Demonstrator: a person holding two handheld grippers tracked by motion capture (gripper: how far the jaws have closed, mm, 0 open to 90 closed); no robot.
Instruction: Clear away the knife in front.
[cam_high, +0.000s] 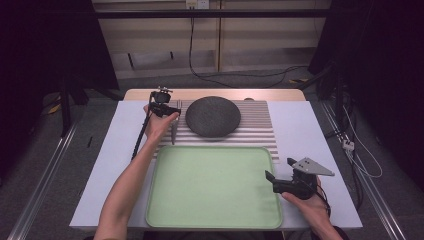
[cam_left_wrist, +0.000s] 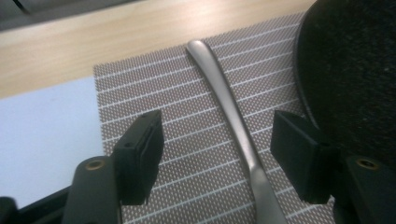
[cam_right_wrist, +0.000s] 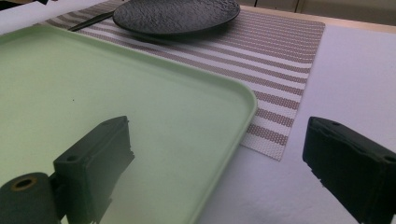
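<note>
A silver metal utensil (cam_left_wrist: 229, 107) lies on the striped placemat (cam_left_wrist: 187, 140), its rounded handle end toward the table's far edge. My left gripper (cam_left_wrist: 219, 149) hangs open over it, one jaw on each side of the handle and neither touching it. From above, that left gripper (cam_high: 162, 106) sits at the placemat's left end over the utensil (cam_high: 173, 132), beside the dark round plate (cam_high: 213, 116). My right gripper (cam_high: 274, 181) is open and holds nothing at the right rim of the pale green tray (cam_high: 215, 187). In its own view the right gripper (cam_right_wrist: 219, 168) straddles the tray's corner (cam_right_wrist: 243, 100).
The plate (cam_right_wrist: 175, 16) rests on the placemat (cam_right_wrist: 280, 70) beyond the tray. A white cloth (cam_high: 310, 130) covers the table, and a strip of bare wood (cam_high: 215, 93) shows at the far edge. A cable trails from the left gripper along the table's left side.
</note>
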